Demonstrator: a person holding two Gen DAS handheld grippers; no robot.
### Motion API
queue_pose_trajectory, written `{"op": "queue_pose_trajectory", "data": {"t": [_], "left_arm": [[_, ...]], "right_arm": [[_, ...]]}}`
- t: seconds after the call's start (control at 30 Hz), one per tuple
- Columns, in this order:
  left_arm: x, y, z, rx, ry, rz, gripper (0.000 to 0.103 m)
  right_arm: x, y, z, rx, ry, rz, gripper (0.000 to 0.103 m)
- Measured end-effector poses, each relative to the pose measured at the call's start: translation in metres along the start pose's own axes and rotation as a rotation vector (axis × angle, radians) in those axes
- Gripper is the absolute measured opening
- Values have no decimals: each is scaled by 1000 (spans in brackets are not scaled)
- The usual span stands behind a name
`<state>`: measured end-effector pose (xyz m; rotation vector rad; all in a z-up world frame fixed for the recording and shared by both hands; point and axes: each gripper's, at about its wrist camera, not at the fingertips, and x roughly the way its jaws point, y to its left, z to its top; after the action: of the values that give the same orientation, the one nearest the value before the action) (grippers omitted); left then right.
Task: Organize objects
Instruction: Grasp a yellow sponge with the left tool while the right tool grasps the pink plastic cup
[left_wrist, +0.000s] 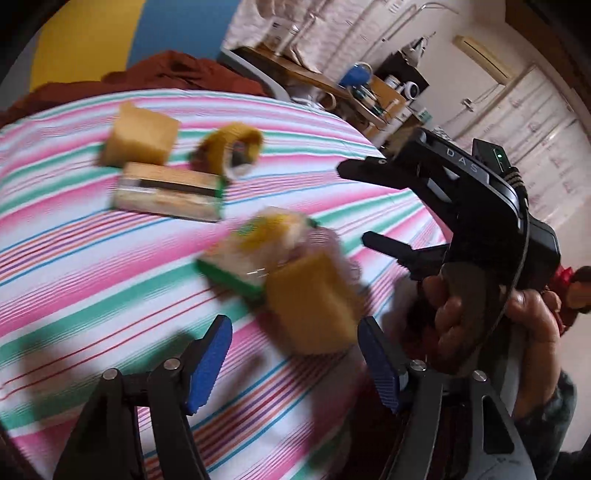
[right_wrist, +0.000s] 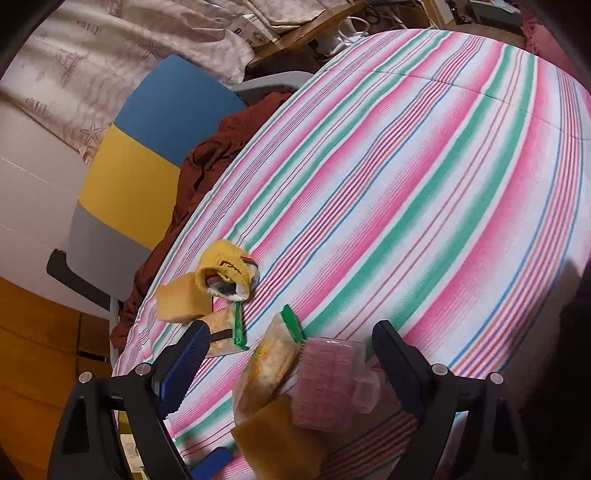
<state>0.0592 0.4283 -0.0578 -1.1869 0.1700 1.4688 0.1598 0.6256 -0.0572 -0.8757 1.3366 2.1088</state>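
Observation:
Several objects lie on a striped tablecloth. In the left wrist view: a yellow sponge, a yellow rolled cloth, a flat packet with a green edge, a second green-edged packet and a nearer yellow sponge. My left gripper is open, just short of the near sponge. My right gripper shows there, open, beyond the pile. In the right wrist view my right gripper is open over a pink ribbed container, the packet and the sponge.
A brown cloth hangs at the table's far edge beside a blue, yellow and grey chair. A cluttered wooden desk stands behind the table. A wide stretch of striped cloth lies beyond the objects.

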Motion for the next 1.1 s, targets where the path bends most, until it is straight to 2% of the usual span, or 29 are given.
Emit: {"op": "queue_pose_trajectory", "data": {"t": [0.1, 0.23, 0.27, 0.33, 0.4, 0.5, 0.67, 0.87, 0.93, 0.97, 1.1], "left_arm": [[16, -8, 9, 11, 25, -3, 77], [38, -4, 16, -61, 52, -14, 81], [41, -1, 16, -79, 51, -15, 79], [43, 5, 14, -104, 40, -1, 56], [35, 14, 9, -126, 21, -30, 51], [16, 17, 1, -113, 2, -22, 40], [-20, 26, -24, -67, -12, 48, 38], [-45, 42, -50, -91, -44, 66, 38], [-46, 51, -54, -115, -51, 46, 39], [-46, 51, -54, -122, -56, 49, 42], [-55, 49, -53, -121, -84, 99, 79]], "right_arm": [[-3, -6, 1, 11, 25, 26, 91], [-1, -18, 6, 50, 52, 11, 91], [2, -19, 6, 56, 71, 12, 91], [12, -20, 3, 57, 125, 4, 91], [20, -13, -1, 20, 173, -1, 91], [30, -1, -6, -54, 213, -40, 91], [37, 7, -11, -117, 255, -103, 91], [45, 37, -32, -367, 345, -237, 91], [47, 37, -35, -377, 364, -264, 91], [47, 37, -35, -383, 365, -285, 91], [44, 38, -31, -409, 345, -336, 91]]}}
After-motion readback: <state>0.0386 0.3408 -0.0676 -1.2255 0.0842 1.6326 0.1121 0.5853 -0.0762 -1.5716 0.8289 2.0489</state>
